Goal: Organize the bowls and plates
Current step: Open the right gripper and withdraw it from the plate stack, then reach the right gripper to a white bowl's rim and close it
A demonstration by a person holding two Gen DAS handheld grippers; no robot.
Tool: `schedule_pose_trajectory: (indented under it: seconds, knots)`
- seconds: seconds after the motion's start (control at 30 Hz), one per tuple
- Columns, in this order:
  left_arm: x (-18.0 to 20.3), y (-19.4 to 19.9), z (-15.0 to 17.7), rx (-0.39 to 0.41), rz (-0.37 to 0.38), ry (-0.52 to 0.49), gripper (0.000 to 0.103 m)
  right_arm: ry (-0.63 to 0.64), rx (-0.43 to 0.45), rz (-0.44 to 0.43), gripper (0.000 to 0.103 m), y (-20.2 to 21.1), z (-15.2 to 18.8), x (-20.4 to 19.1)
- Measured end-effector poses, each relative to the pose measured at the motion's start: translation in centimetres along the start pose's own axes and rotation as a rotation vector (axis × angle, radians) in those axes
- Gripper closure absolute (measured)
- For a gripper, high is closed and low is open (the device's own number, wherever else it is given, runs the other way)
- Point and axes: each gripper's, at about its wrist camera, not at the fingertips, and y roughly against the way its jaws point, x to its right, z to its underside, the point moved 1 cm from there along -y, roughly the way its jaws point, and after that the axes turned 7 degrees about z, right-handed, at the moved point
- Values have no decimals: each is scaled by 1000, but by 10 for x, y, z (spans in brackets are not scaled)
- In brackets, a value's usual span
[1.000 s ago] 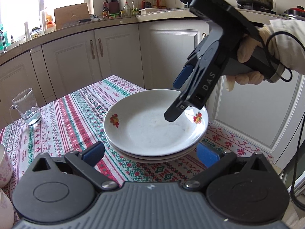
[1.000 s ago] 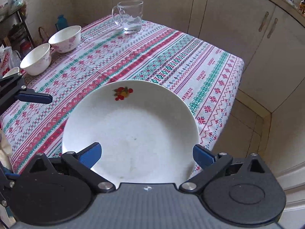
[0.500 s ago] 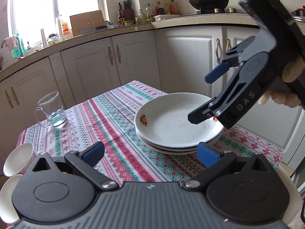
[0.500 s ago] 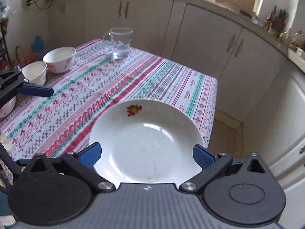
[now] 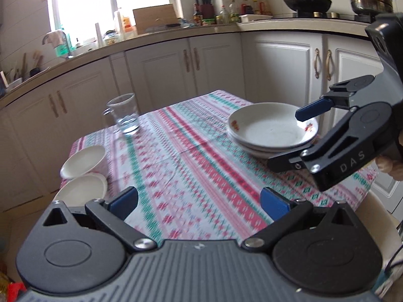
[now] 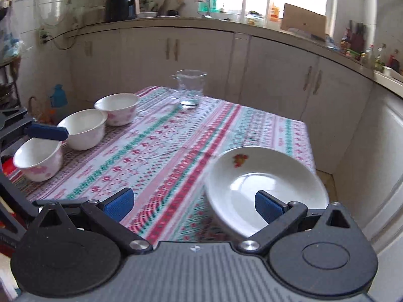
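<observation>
A stack of white plates (image 5: 272,130) with small fruit prints sits near the table's far right corner; in the right wrist view the plates (image 6: 264,188) lie low and to the right. Three white bowls with pink flowers (image 6: 83,128) stand in a row along the left edge; two of the bowls (image 5: 83,161) show in the left wrist view. My left gripper (image 5: 199,201) is open over the cloth, holding nothing. My right gripper (image 5: 289,138) hangs open beside the plates, nothing between its fingers; its own view shows the right gripper (image 6: 191,203) wide apart.
A glass mug (image 5: 123,115) with a little water stands at the table's far side. The patterned tablecloth (image 6: 176,151) covers the table. White cabinets (image 5: 214,70) close in behind and to the right. A blue finger (image 6: 46,131) of the left gripper hovers over the nearest bowl.
Both grippers have drawn back from the plate stack. The left view has swung left, bringing the bowls into sight. The right gripper has lifted off the top plate and now sits beside the stack.
</observation>
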Motion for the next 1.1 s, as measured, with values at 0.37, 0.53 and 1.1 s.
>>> schedule_pose_trajectory:
  seconds: [0.37,0.53,1.1]
  knots:
    - [-76,44,57,-66,-127,14,1,44,7,-133,0,-12,-12,-58]
    - [-110,48,82,-114,-130,7,1,66,-5,-186,0,-24,-22,-83]
    - [-144,29,103,-92,46,-54,1,222,-51,-320,1,-69,-62,-181]
